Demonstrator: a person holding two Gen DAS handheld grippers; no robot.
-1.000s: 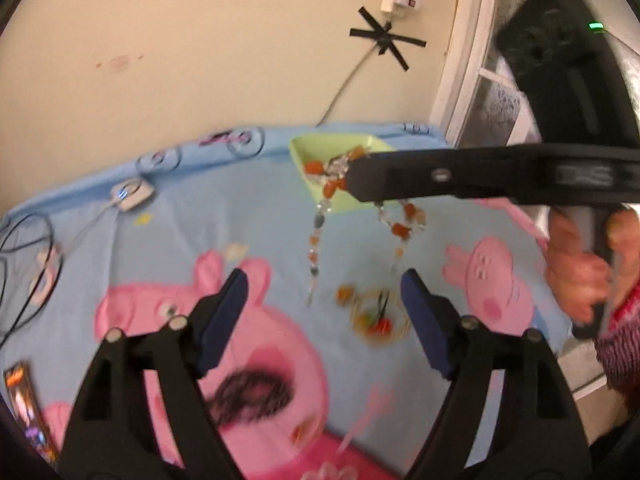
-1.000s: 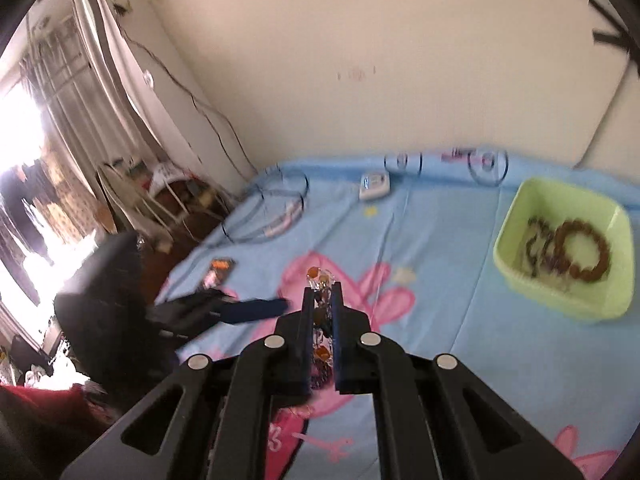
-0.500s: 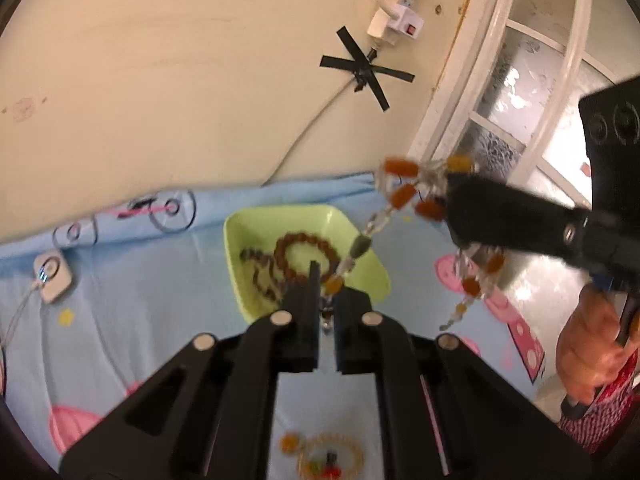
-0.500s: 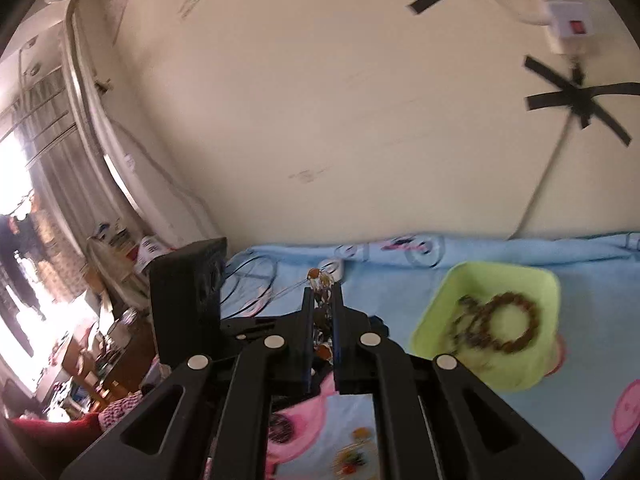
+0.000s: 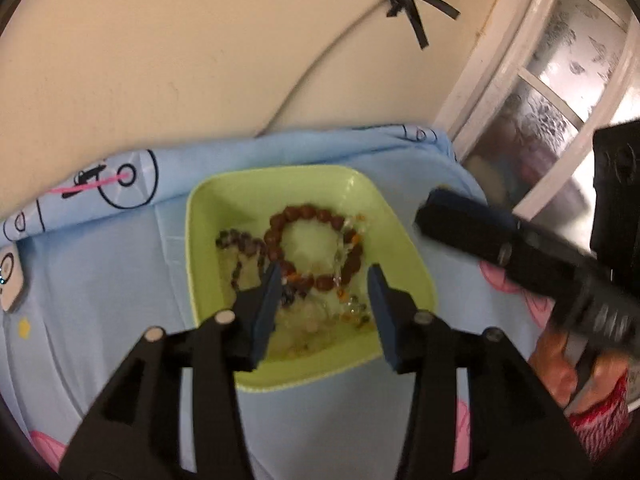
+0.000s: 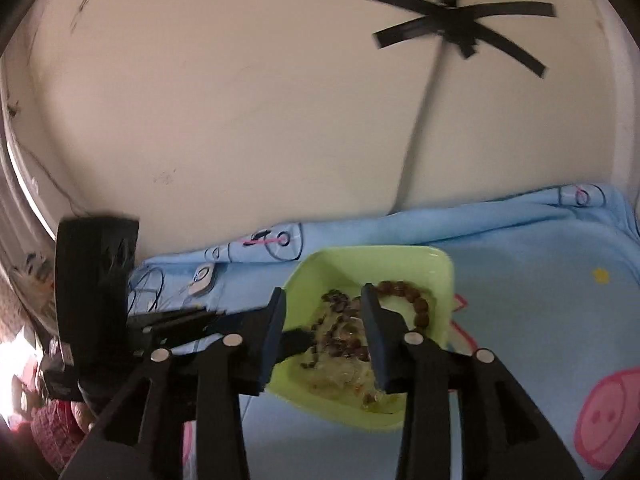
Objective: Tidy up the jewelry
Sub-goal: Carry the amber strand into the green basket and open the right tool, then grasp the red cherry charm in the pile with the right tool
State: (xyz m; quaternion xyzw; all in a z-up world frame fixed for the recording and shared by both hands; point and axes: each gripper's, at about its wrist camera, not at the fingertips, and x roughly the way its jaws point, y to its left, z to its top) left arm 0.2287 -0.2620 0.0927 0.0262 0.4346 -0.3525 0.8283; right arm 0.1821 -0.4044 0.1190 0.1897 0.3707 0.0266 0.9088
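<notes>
A lime green tray (image 5: 208, 216) sits on the blue blanket by the wall. In it lie a brown bead bracelet (image 5: 304, 214), a dark bead string (image 5: 240, 242) and an orange and clear bead necklace (image 5: 352, 304). My left gripper (image 5: 322, 276) is open and empty just above the tray. My right gripper (image 6: 322, 300) is open and empty over the tray (image 6: 440, 272) too. The bracelet (image 6: 416, 300) and dark beads (image 6: 340, 340) lie between its fingers. The right gripper's arm shows at the right of the left wrist view (image 5: 500, 244).
The blue cartoon blanket (image 5: 100, 264) covers the surface up to the beige wall. A small white device (image 6: 204, 278) with wires lies left of the tray. A window frame (image 5: 532, 92) stands at the right. A cable taped with black tape (image 6: 460, 28) runs down the wall.
Both grippers were shut on the orange bead necklace above the tray. Both have opened, and the necklace now lies in the tray.
</notes>
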